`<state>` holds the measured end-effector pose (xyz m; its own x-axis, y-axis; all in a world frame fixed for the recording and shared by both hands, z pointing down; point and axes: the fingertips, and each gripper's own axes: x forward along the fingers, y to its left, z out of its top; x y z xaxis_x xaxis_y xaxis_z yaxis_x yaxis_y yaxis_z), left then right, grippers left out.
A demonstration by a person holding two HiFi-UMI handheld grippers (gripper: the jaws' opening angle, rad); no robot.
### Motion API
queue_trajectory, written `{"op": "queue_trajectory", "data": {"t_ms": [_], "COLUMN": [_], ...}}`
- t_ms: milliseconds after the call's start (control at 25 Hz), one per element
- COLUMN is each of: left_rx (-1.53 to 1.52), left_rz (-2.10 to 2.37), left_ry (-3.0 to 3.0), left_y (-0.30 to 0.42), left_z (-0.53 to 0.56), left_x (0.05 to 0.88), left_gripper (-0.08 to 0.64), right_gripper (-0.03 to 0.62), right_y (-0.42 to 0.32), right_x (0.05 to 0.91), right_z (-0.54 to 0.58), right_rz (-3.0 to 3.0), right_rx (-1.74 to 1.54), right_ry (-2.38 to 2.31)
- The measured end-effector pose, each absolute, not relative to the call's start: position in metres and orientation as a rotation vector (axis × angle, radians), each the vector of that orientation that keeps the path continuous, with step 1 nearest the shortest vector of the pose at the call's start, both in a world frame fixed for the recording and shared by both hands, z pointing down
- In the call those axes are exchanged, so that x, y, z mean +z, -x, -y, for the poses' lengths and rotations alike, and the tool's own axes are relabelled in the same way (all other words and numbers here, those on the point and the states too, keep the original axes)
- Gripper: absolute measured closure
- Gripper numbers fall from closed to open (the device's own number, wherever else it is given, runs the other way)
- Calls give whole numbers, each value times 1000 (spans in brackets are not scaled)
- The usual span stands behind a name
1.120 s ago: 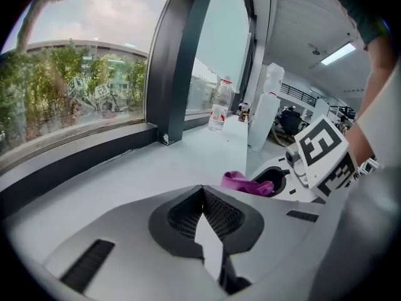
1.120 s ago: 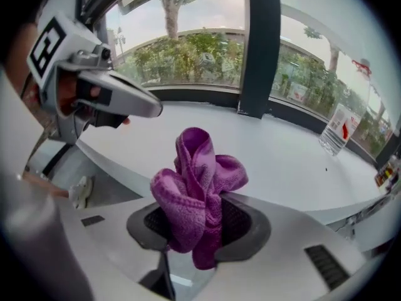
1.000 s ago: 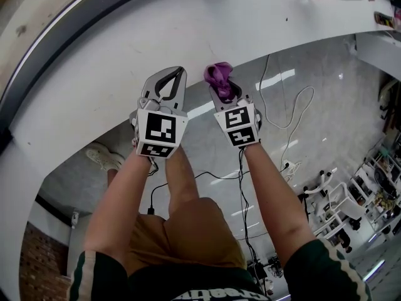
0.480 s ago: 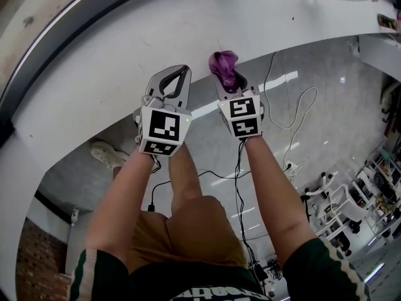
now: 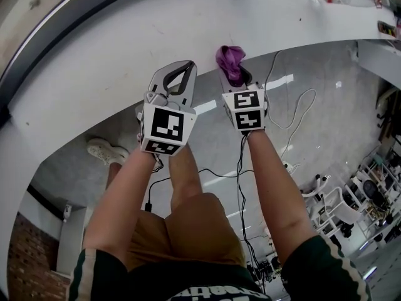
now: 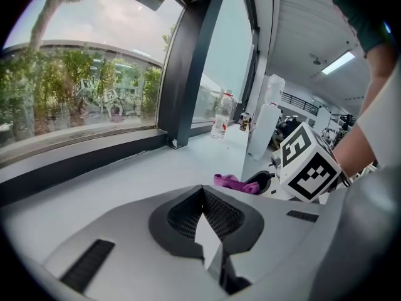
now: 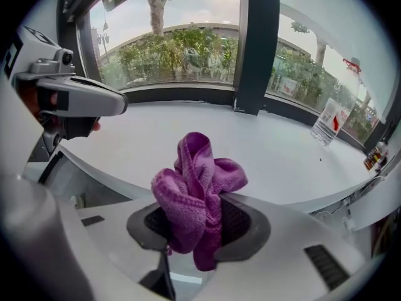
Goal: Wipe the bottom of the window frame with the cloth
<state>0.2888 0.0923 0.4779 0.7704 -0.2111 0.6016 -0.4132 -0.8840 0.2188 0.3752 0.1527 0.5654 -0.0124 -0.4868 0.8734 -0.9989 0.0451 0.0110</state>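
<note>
The cloth (image 5: 230,59) hides the right gripper's (image 5: 237,77) clamped jaw tips at the sill (image 5: 113,68) edge; the left gripper (image 5: 182,69) is level beside it, closed and empty.

We find no legible text, number or brand in any view. The clear plastic bottle (image 7: 327,125) on the white sill (image 7: 263,152) carries a red-and-white label, too small to read. White lettering on the dark shirt hem (image 5: 210,293) is cut off at the picture edge. The square markers on the white cube (image 6: 309,163) are coded patterns, not characters.
</note>
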Motion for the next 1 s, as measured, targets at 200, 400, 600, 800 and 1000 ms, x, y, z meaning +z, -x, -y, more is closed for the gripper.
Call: {"op": "queue_trajectory", "data": {"t_ms": [200,400,600,800,1000], "left_rx": [827,831,833,837,840], "left_rz": [487,515,534,562,579], "left_ry": [-2633,-2626,-2606,-2579,-2523], "left_y": [-264,-239,-209,-189,-180], "left_z": [-90,-87,-84,-83,-85], "left_x": [475,474,477,482,491], "left_gripper": [557,557,557,557,557], "right_gripper": [429,430,430,429,430], "right_y": [-358,-335,-309,-276,-255], "right_x": [567,565,563,562,564], "right_z": [-151,-145,-139,-133,-128], "right_rz": [1576,1596,1599,1642,1674], "right_rx": [906,898,903,910,912], "right_ry": [-1546,-1531,-1528,-1479,-1447]}}
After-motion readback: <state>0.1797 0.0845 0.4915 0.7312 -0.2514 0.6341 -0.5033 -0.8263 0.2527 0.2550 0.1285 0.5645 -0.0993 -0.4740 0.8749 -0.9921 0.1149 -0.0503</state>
